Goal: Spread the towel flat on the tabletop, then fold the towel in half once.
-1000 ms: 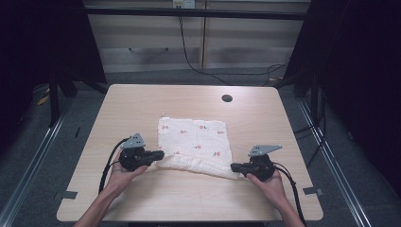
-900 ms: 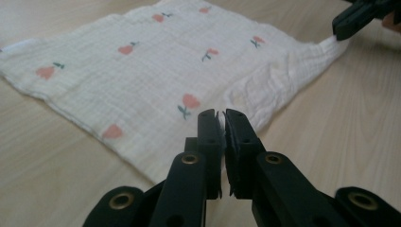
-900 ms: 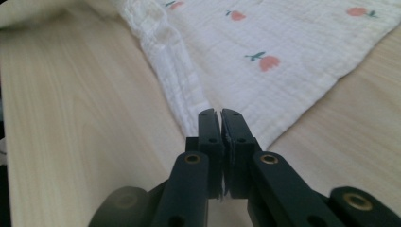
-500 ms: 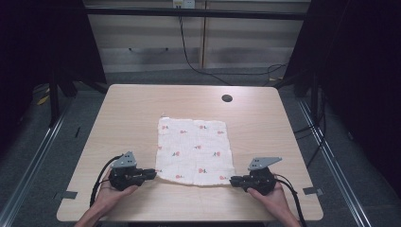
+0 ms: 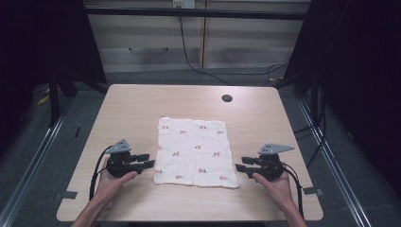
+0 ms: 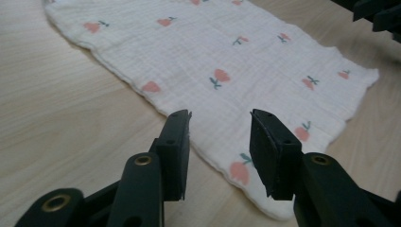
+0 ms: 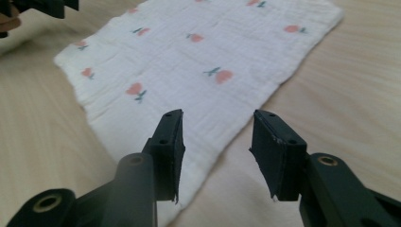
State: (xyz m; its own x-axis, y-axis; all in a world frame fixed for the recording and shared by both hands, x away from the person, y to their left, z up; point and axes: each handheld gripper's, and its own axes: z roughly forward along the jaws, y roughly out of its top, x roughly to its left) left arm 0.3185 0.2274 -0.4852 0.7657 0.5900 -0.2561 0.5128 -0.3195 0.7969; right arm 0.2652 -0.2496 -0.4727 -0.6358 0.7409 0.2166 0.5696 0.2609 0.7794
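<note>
Probably soft, light cloth (image 5: 194,151); best pinched at near corners, just ahead of both parted, empty jaws, freshly opened.

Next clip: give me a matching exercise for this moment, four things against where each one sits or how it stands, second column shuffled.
Things:
1. cloth
2. left gripper
3. right gripper
4. round dark hole

Places or states:
A. open, off the cloth's right edge
B. far side of the table, right of centre
C. spread flat in the middle
D. open, off the cloth's left edge

Pairs: 1-C, 2-D, 3-A, 4-B
</note>
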